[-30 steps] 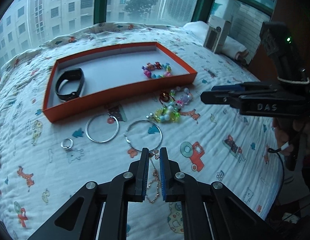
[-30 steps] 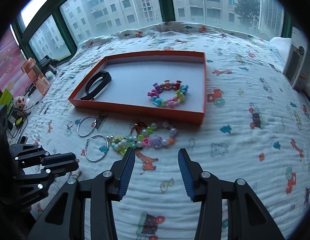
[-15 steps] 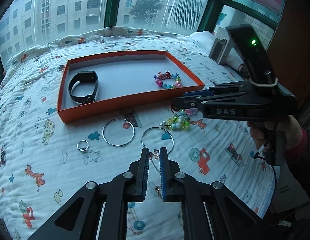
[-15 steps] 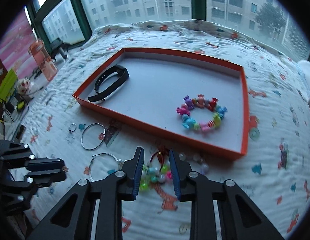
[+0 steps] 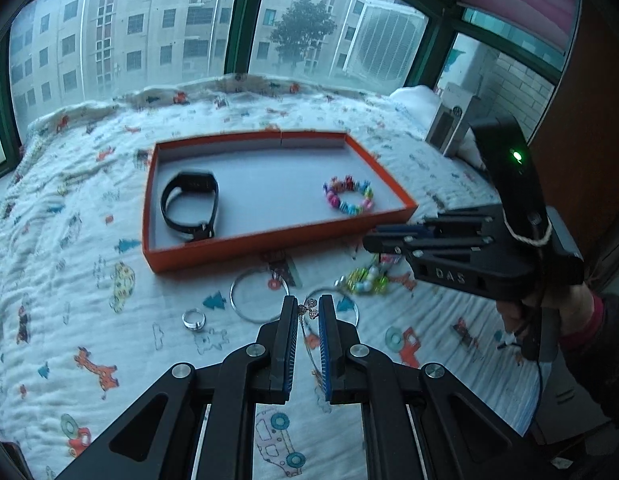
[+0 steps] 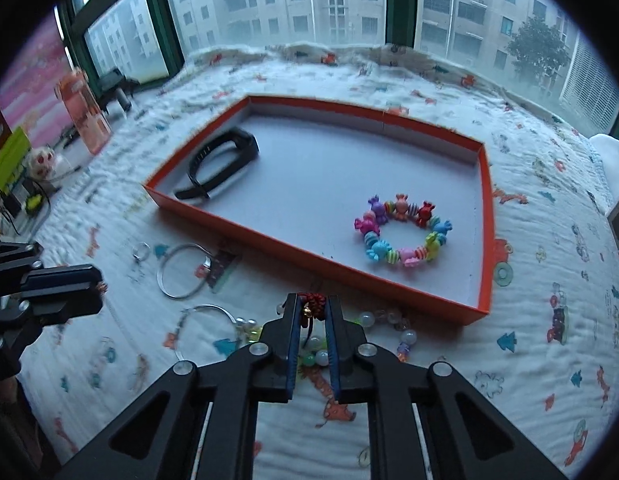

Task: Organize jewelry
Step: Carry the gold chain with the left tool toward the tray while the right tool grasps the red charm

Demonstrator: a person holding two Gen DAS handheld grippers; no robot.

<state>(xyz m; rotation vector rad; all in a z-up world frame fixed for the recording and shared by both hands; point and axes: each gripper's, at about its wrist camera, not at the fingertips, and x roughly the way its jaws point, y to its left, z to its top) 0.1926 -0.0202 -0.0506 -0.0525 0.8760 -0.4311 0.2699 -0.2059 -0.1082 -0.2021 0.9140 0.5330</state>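
Note:
An orange tray lies on the bed and holds a black wristband and a colourful candy-bead bracelet. My left gripper is shut on a thin chain necklace with a small charm, lifted above the quilt. My right gripper is shut on the red knot of a pastel bead bracelet just in front of the tray's near wall.
Two silver hoops and a small silver ring lie on the quilt before the tray. A white box stands at the bed's far right. A cluttered shelf lies left of the bed.
My left gripper has risen with the necklace, lifting it off the quilt. My right gripper has closed from open onto the pastel bracelet's red knot and moved toward the tray.

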